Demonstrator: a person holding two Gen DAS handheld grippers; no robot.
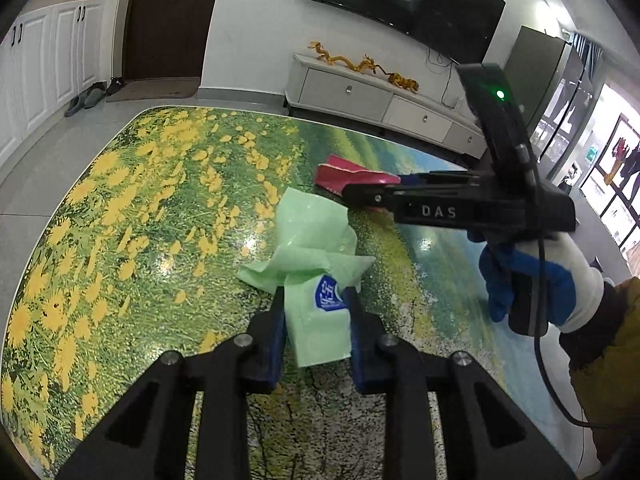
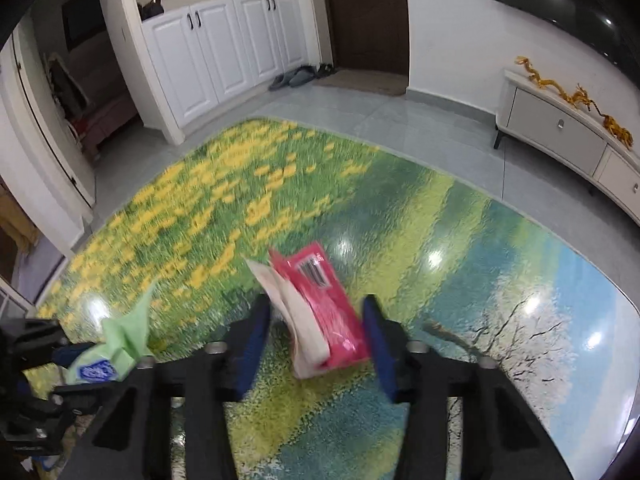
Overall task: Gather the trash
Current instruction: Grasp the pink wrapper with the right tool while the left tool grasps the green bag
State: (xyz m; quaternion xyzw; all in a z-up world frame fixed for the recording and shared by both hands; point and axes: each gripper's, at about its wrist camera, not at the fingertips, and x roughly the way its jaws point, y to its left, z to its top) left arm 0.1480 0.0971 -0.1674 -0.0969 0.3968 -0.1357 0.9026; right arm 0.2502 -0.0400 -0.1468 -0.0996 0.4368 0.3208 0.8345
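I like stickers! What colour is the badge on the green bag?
Blue with white writing, on the green bag; the left wrist view shows it best.

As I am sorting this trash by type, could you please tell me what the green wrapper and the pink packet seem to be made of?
Green wrapper: apparently thin plastic film, slightly translucent, with soft crumpled folds and a printed blue label.
Pink packet: probably glossy plastic packaging, since it shines and bears a barcode; its whitish inner layer could be paper or film, which the blur leaves open.

bag point(image 1: 316, 264) lies on the table point(image 1: 160, 208), left of the wrapper point(image 1: 352, 178) (well apart).
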